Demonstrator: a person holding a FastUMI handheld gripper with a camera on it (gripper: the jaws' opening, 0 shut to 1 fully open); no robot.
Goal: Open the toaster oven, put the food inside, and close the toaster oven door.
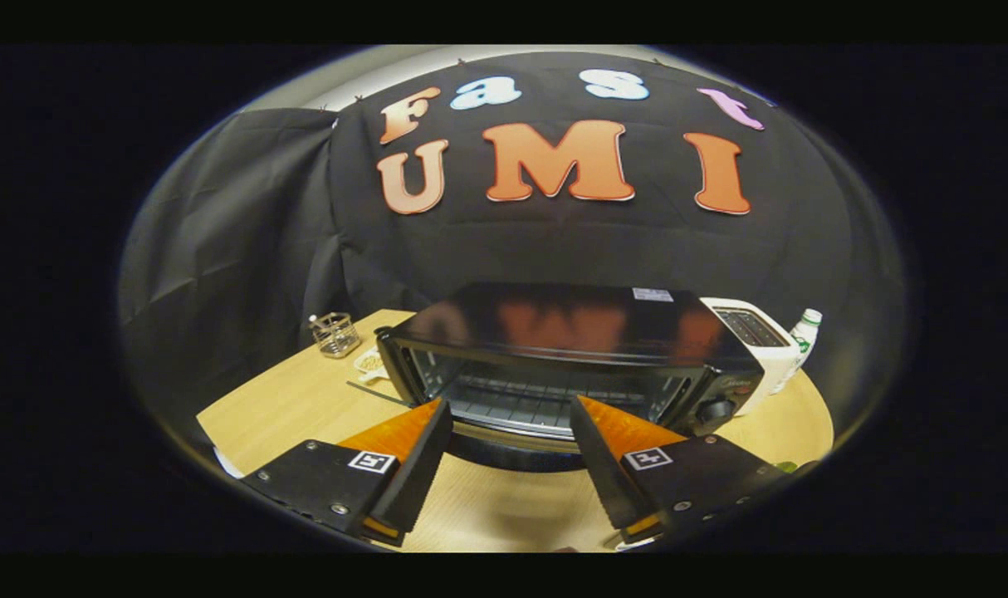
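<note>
While my gripper (pixel 508 407) hangs spread wide and empty over the desk (pixel 305 407), I see the oven (pixel 570 349) just ahead of its fingers, door (pixel 512 448) dropped open toward me and the wire rack (pixel 521 403) showing inside. A white toaster (pixel 761 340) and bottle (pixel 804 328) stand beside it on one side, a wire basket (pixel 335 334) on the other.

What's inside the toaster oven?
Inside the toaster oven, whose door hangs open, a wire rack shows with nothing on it. The open tool hovers just in front, its fingers covering the lower front corners, so those spots stay hidden.
</note>
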